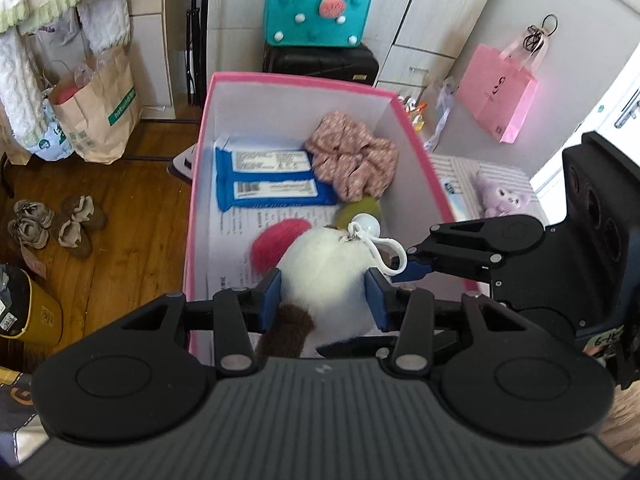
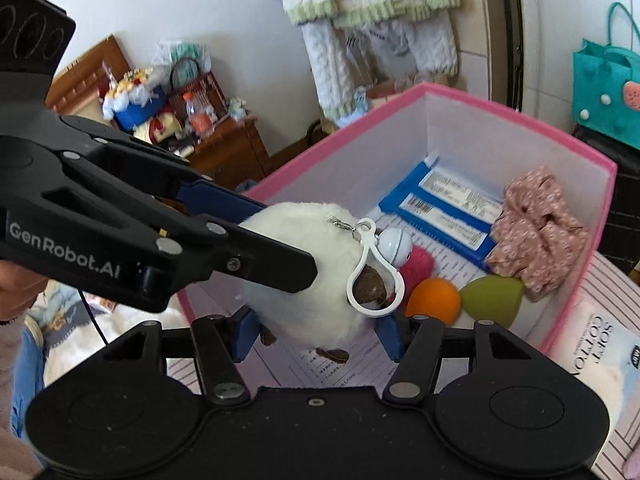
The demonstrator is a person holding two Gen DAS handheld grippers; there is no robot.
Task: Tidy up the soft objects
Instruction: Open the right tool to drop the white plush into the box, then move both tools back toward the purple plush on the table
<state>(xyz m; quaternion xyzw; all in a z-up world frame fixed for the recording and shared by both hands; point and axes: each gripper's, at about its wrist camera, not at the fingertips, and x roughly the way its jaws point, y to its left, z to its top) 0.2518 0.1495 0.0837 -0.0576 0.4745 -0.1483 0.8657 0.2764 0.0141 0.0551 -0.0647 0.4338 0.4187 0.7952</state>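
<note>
- Nearest, clenched on the white plush ball from both sides with the blue pads of the left tool; fur dented only slightly.
- Judged light, soft and squashy: little risk from squeezing, some risk of slipping on loose fur, so best taken across the round middle, as here.
- Hanging off the ball's top, a white plastic clip and a small bell: hard parts, poor places to grip.
- Right tool released, jaws spread wide, level with the ball and close by the clip; contact hard to tell.
- Both tools reaching forward and tipped down, ball held just above the near end of the pink box.
- Below and beyond, inside the box: orange sponge, green sponge, pink pompom.
- Farther in: blue packets and a floral scrunchie against the far wall.
</note>
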